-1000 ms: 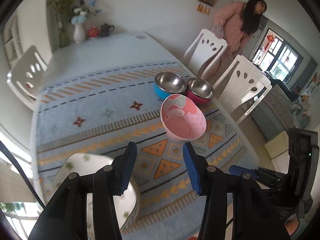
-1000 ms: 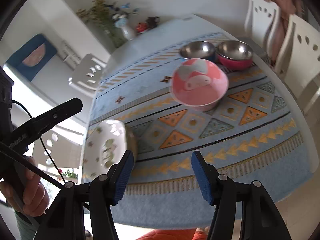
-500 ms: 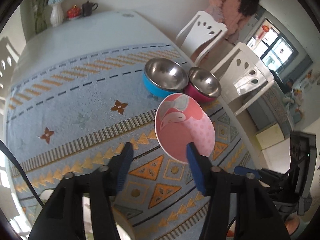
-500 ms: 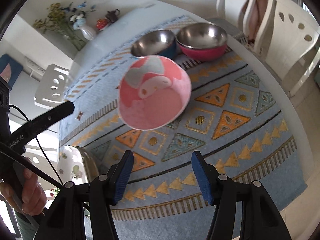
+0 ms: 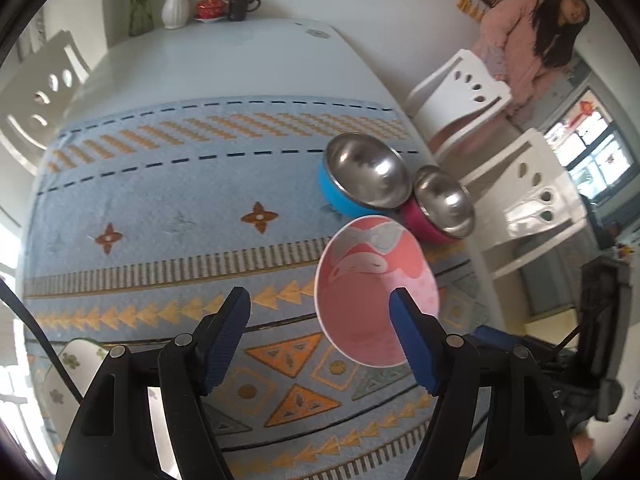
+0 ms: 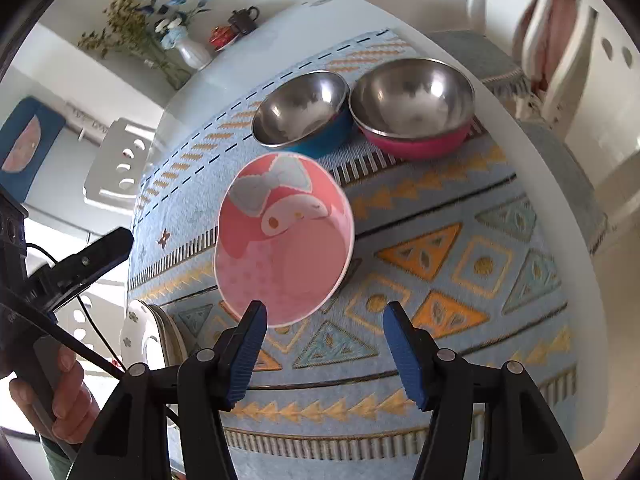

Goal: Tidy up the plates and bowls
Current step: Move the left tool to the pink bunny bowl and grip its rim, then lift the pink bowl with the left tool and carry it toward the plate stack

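Both grippers are closing in on the pink bowl (image 6: 280, 240), which is sitting tilted on the tabletop (image 5: 240, 52) cloth, now much larger in both views than a second ago. The left gripper (image 5: 320, 336) jaws have just been spreading, its right pad overlapping the bowl's near rim (contact unclear). The right gripper (image 6: 324, 352) jaws are standing apart, empty, just short of the bowl. Beyond the bowl, the blue bowl (image 6: 300, 112) and red bowl (image 6: 412, 104) are sitting untouched, so stacking looks imminent.

White plate (image 5: 76, 364) partly behind left gripper (image 5: 320, 312)
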